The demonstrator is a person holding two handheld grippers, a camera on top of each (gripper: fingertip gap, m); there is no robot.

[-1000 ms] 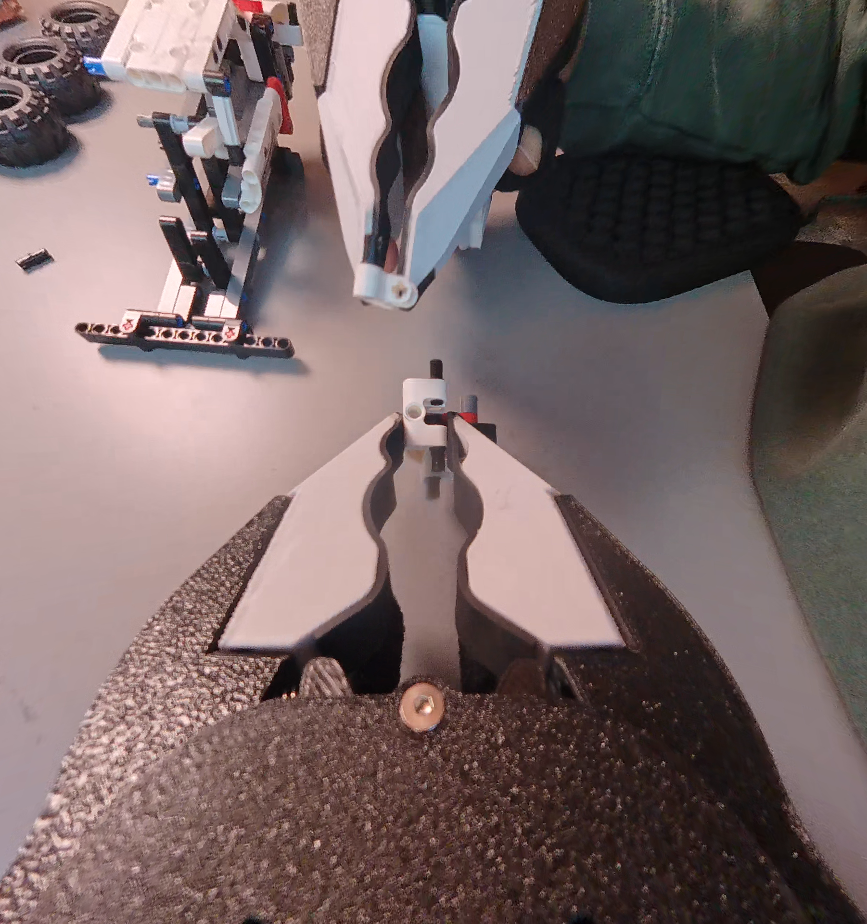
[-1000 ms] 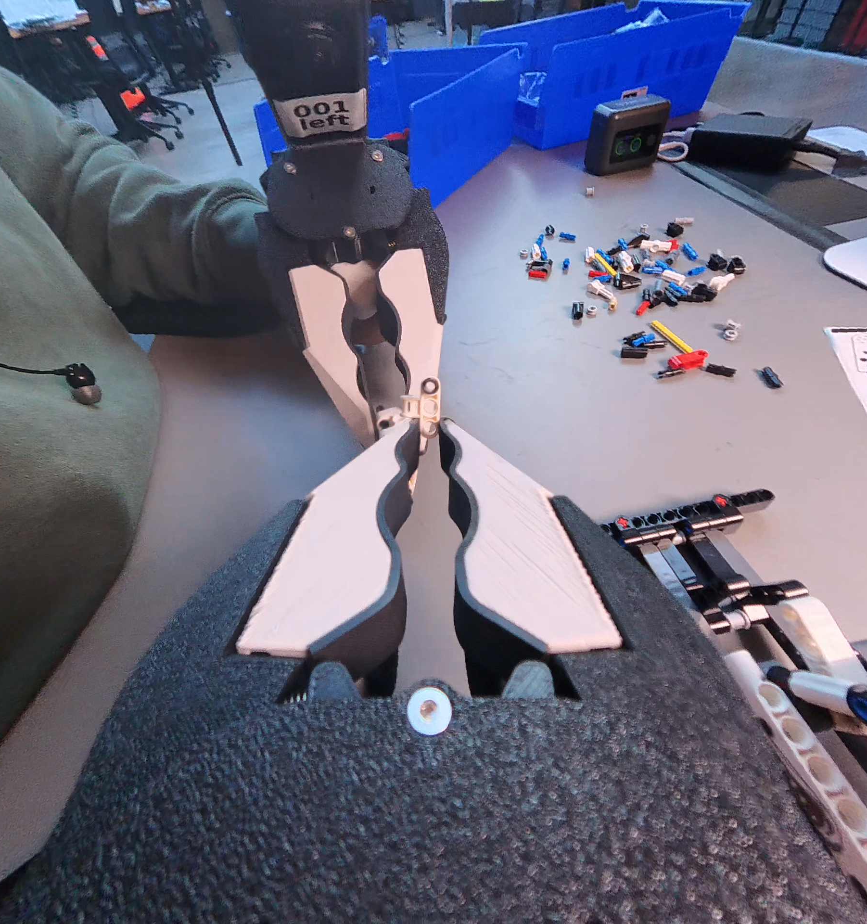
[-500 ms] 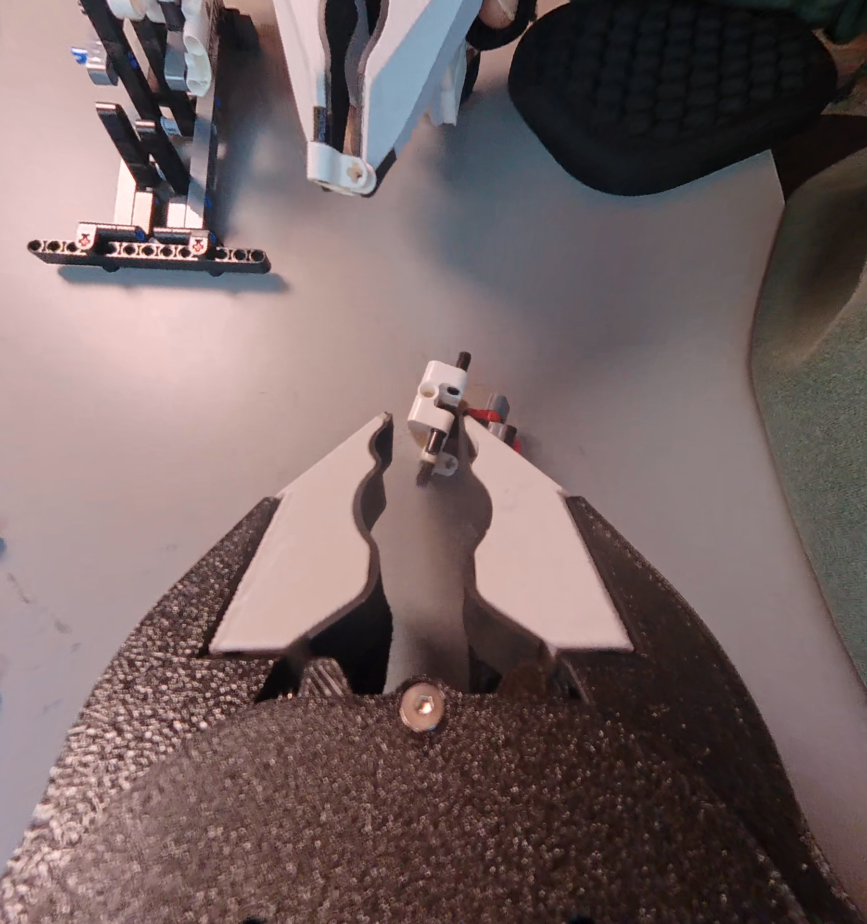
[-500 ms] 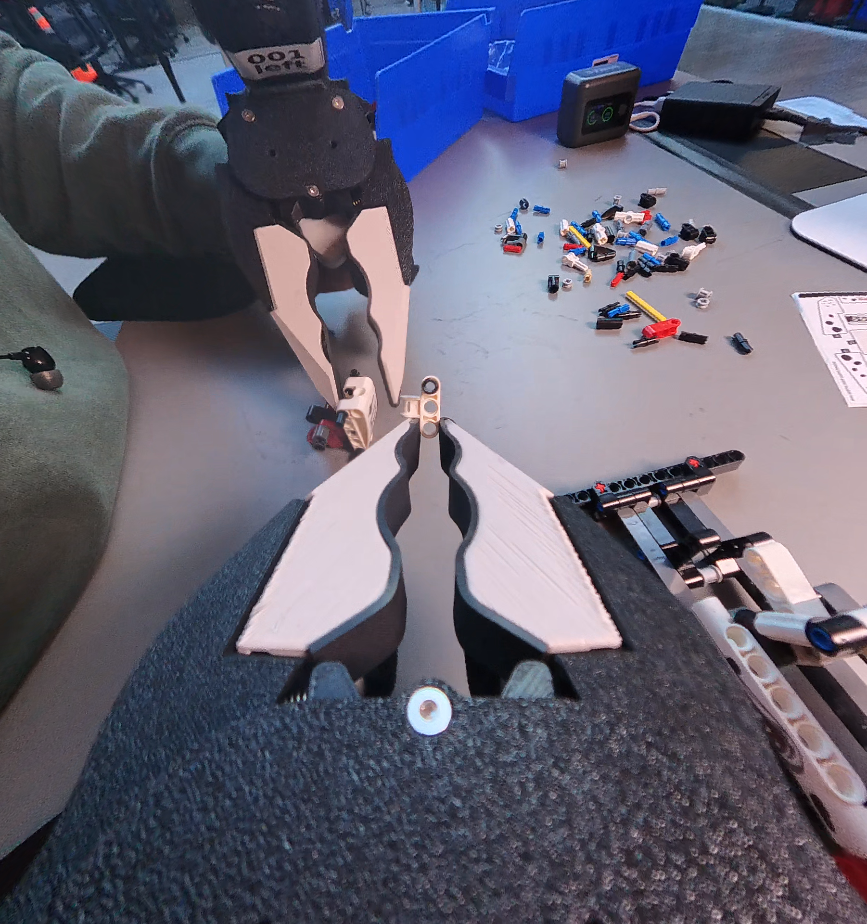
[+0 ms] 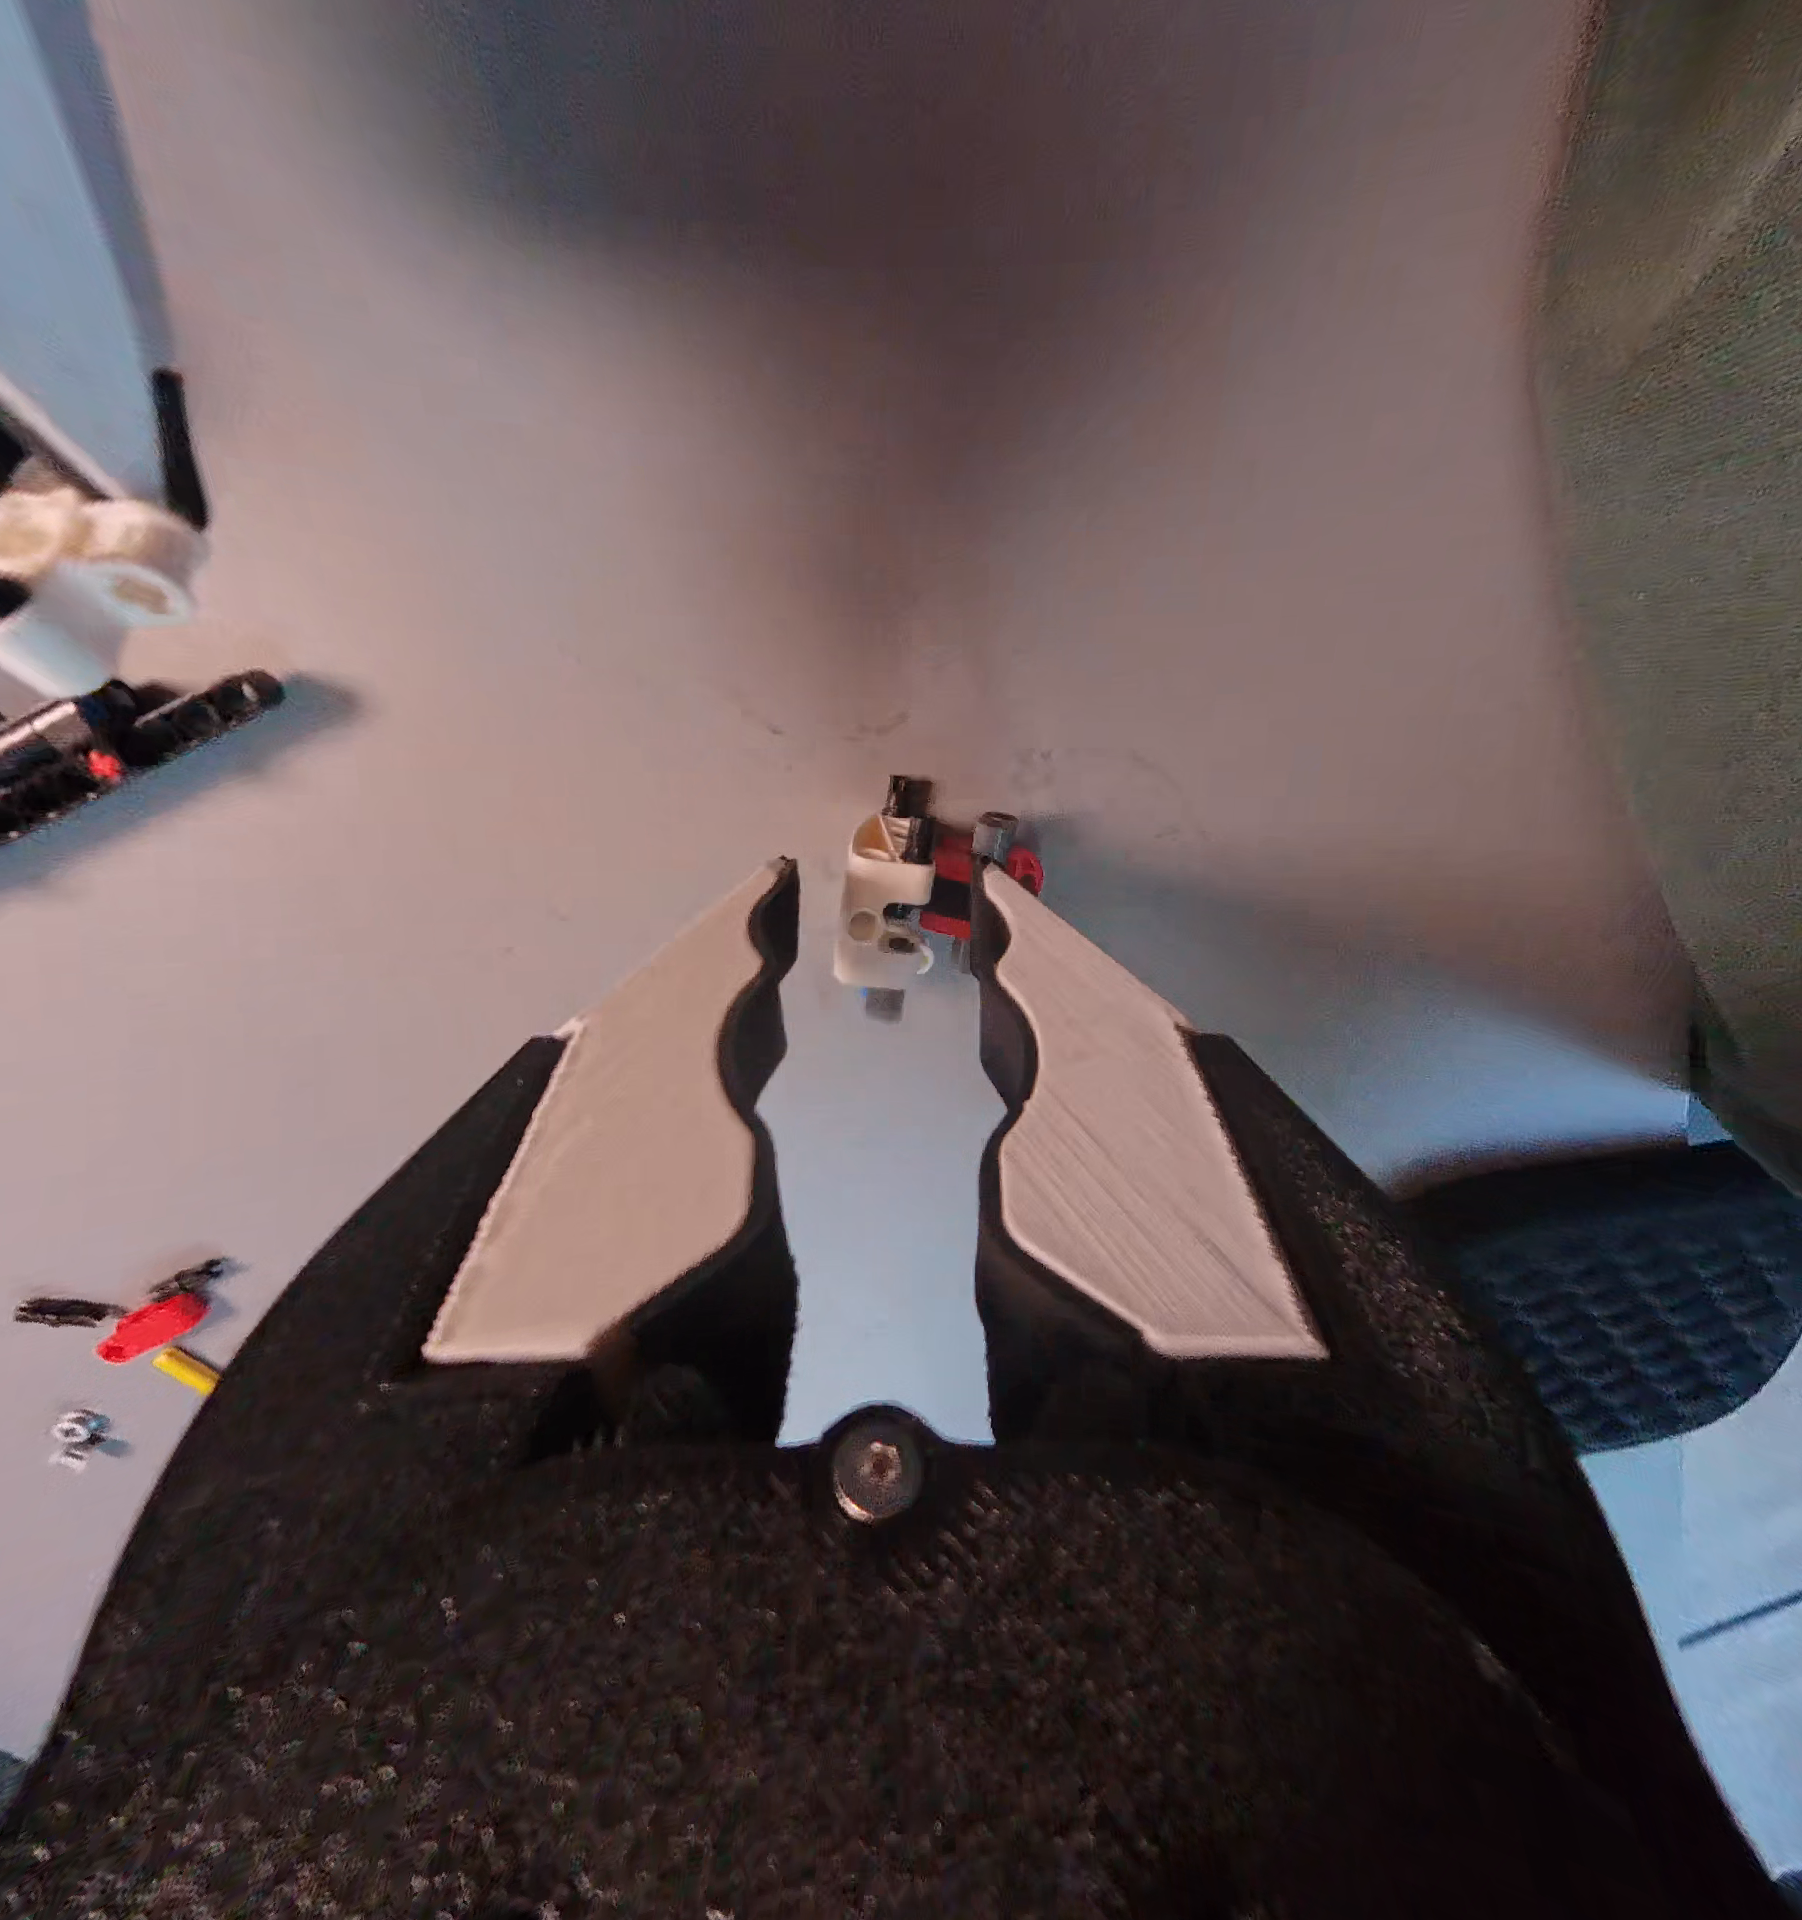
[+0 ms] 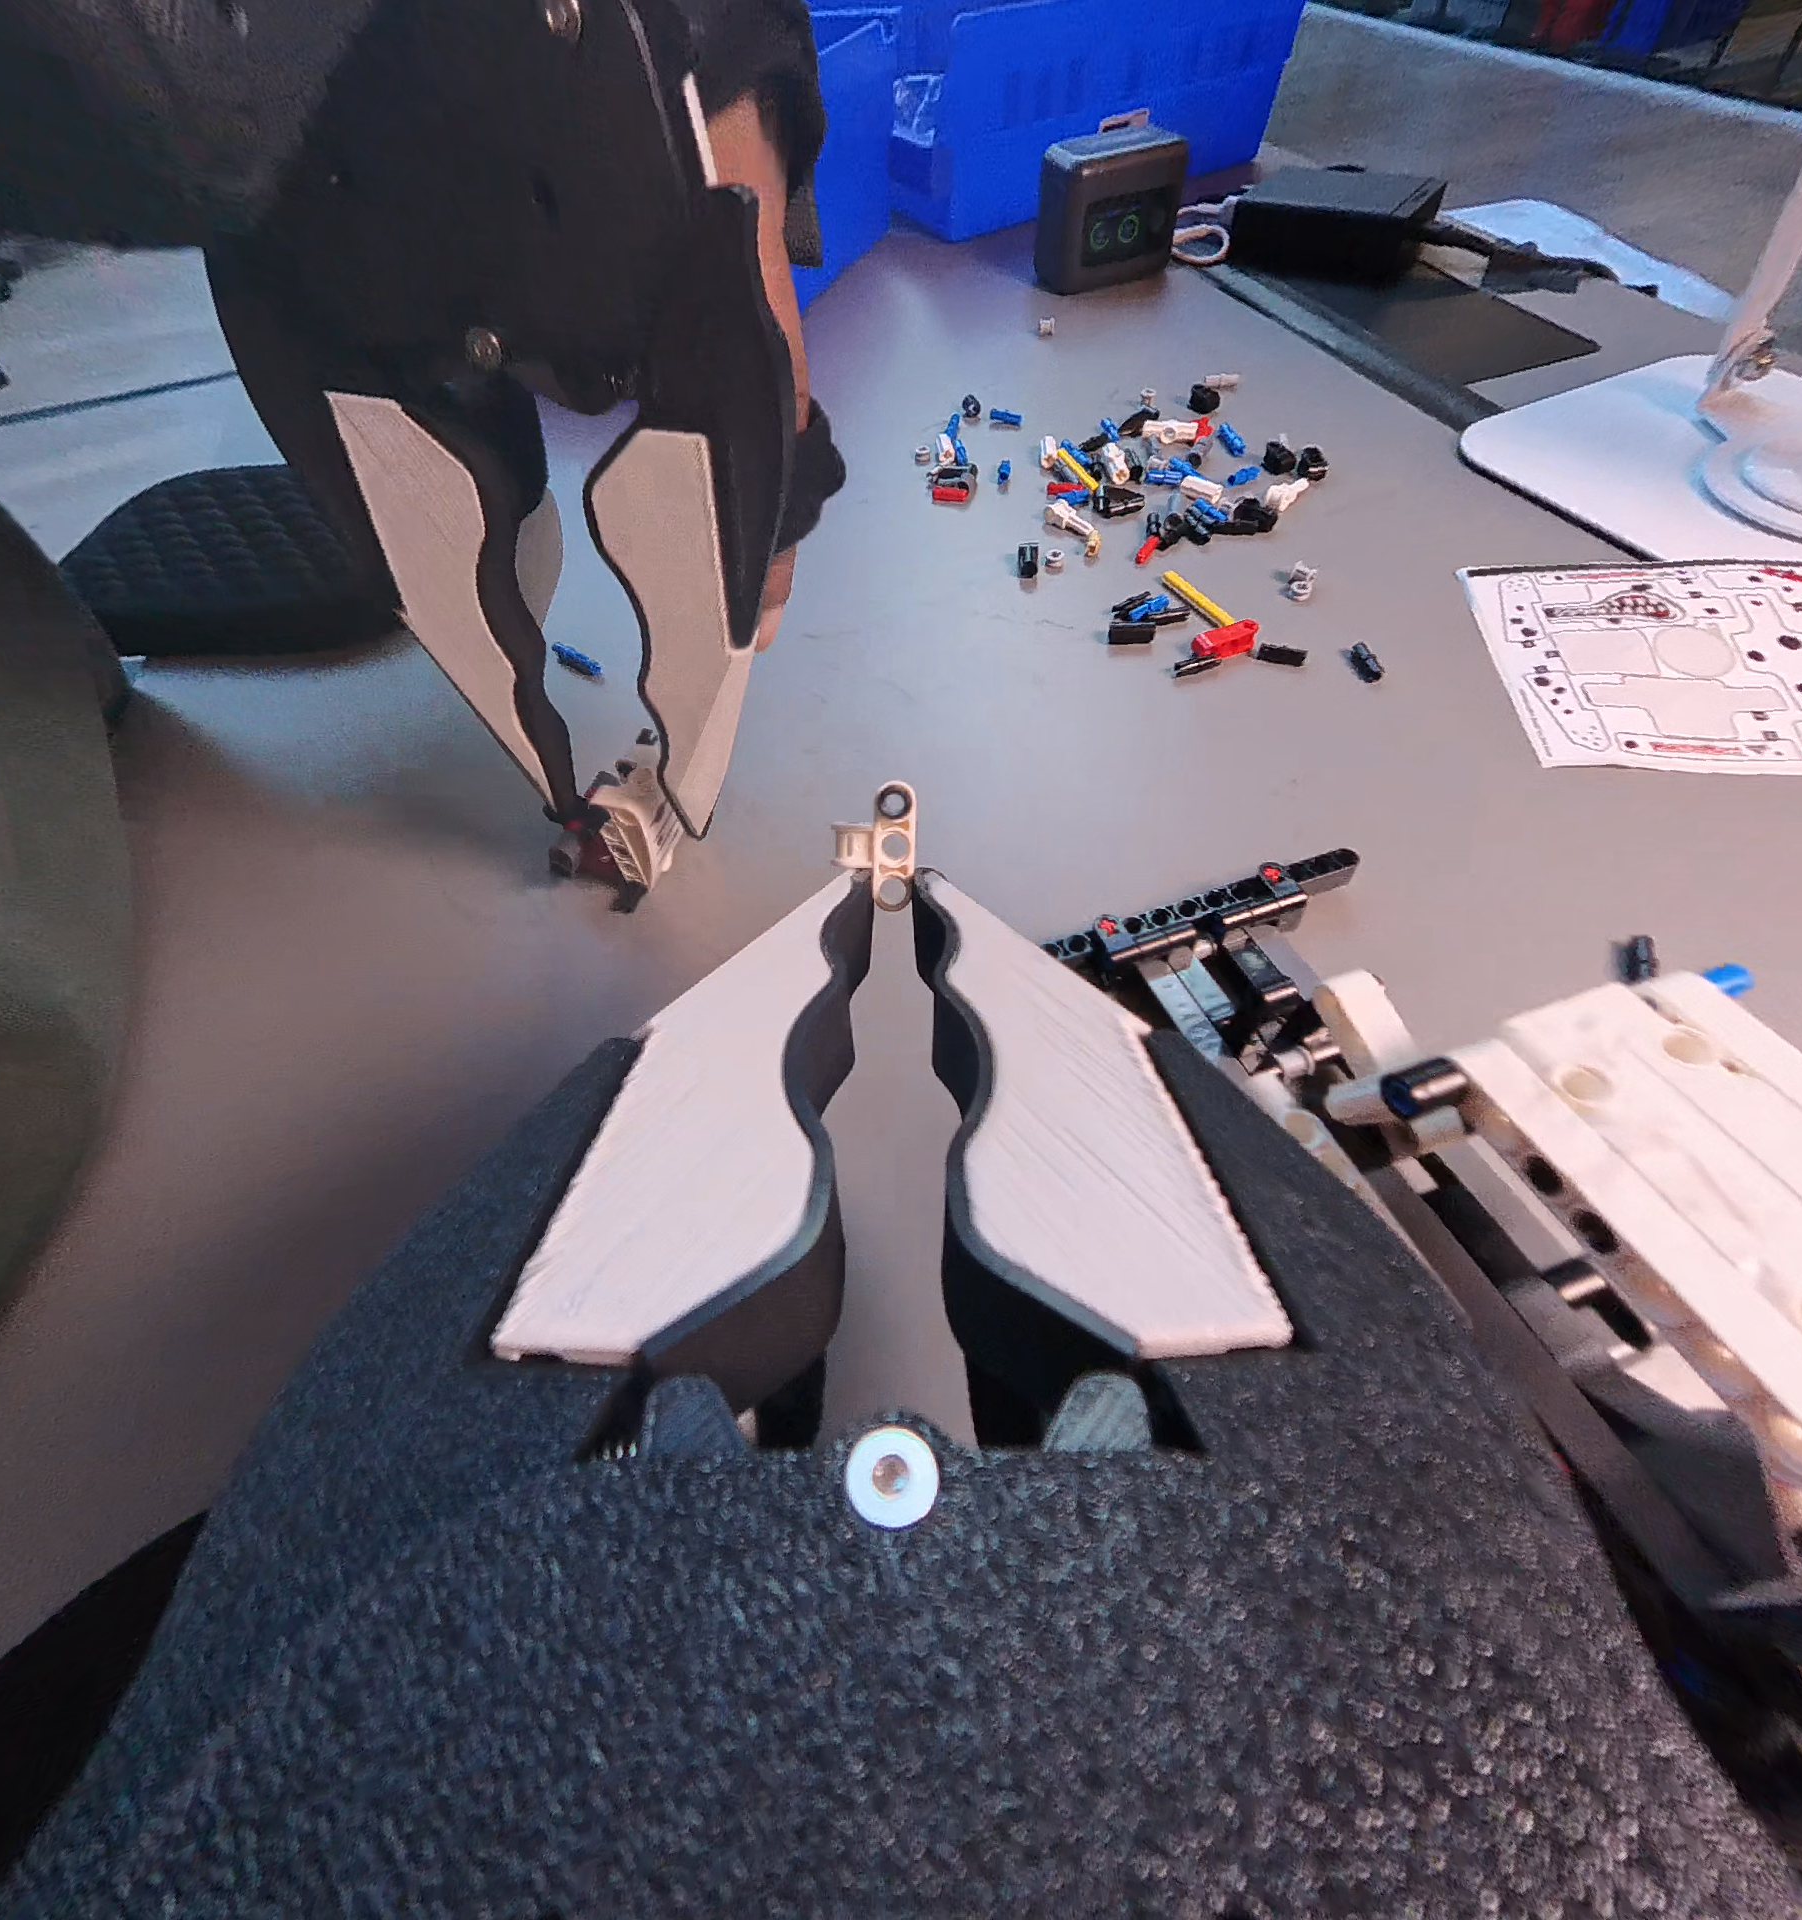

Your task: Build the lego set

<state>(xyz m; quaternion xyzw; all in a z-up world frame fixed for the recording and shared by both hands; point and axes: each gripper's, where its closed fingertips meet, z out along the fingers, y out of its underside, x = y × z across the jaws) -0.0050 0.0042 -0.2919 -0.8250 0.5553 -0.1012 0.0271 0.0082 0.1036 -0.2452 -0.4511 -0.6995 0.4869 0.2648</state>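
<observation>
left gripper (image 5: pixel 884 878) spread round 1 small white-red assembly (image 5: pixel 892 902) on table – right gripper (image 6: pixel 889 883) pinching 1 white connector (image 6: pixel 889 836).

Blue bins (image 6: pixel 990 114), grey table (image 6: pixel 980 727), white-and-red sub-assembly (image 5: pixel 892 899)

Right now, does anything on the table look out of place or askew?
Only one thing: the small white-and-red sub-assembly lies tipped on its side on the table, between the open left gripper's fingertips. The right gripper pinches a white connector upright. Loose pieces stay piled together.
</observation>
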